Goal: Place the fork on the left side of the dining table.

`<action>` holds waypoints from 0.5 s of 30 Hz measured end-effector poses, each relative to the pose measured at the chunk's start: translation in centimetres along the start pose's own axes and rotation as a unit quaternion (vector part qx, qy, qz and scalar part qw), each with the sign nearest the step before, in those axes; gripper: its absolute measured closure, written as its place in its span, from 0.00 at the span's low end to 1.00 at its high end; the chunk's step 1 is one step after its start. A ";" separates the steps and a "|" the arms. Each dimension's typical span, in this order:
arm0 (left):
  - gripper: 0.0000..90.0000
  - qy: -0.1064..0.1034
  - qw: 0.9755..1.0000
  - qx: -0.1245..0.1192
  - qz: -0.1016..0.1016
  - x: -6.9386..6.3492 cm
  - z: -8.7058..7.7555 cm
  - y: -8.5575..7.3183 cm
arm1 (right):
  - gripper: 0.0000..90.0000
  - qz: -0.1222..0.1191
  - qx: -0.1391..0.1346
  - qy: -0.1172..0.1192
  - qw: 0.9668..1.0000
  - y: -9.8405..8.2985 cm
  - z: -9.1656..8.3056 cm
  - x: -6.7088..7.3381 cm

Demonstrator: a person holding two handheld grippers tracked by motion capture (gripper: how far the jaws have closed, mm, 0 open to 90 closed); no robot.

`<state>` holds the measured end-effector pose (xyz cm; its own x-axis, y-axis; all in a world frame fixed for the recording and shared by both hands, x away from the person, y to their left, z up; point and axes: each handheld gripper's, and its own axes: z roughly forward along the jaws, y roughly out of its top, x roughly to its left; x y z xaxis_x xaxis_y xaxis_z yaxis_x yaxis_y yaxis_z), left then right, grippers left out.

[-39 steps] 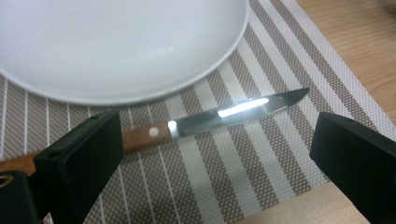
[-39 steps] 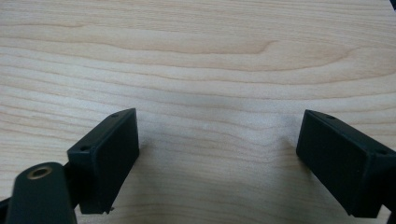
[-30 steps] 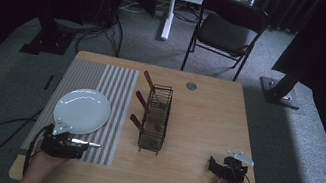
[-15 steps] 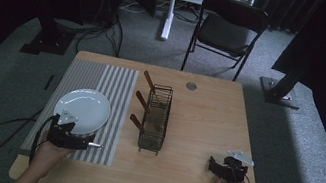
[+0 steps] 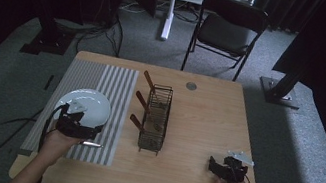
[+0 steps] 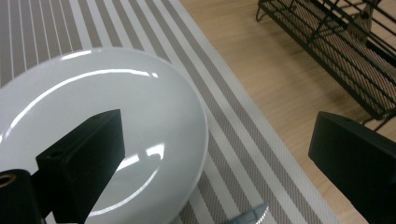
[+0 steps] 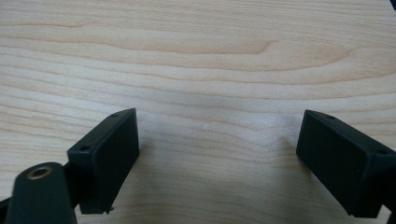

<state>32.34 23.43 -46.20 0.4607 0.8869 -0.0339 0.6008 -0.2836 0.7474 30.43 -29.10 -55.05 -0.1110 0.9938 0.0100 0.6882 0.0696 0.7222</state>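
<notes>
A white plate lies on a grey striped mat at the table's left. My left gripper hovers over the plate's near edge, open; in the left gripper view one jaw hangs above the plate and the other above the bare wood, with the left gripper holding nothing. A knife lies on the mat just right of it, its tip showing low in that view. My right gripper rests near the front right of the table, open over bare wood.
A black wire rack with wooden handles stands mid-table, right of the mat, and its corner shows in the left gripper view. A small round disc sits near the far edge. A chair stands beyond the table.
My left gripper has moved away from the person, from the mat's near end up over the plate's near edge. The right gripper has stayed put.
</notes>
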 end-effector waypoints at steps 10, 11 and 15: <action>0.04 0.000 1.000 -0.020 -0.006 0.6 0.6 1.9 | 0.14 0.000 0.000 0.000 1.000 0.0 0.0 0.0; 0.04 -0.006 1.000 -0.018 -0.007 0.7 0.7 2.1 | 0.14 0.000 0.000 0.000 1.000 0.0 0.0 0.0; 0.04 -0.013 1.000 -0.019 -0.009 0.9 1.0 3.1 | 0.14 0.000 0.000 0.000 1.000 0.0 0.0 0.0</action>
<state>35.26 22.96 -44.63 0.4676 0.8815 -0.0649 0.5842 -0.2532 0.7711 30.42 -29.09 -55.05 -0.1108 0.9938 0.0100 0.6882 0.0695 0.7222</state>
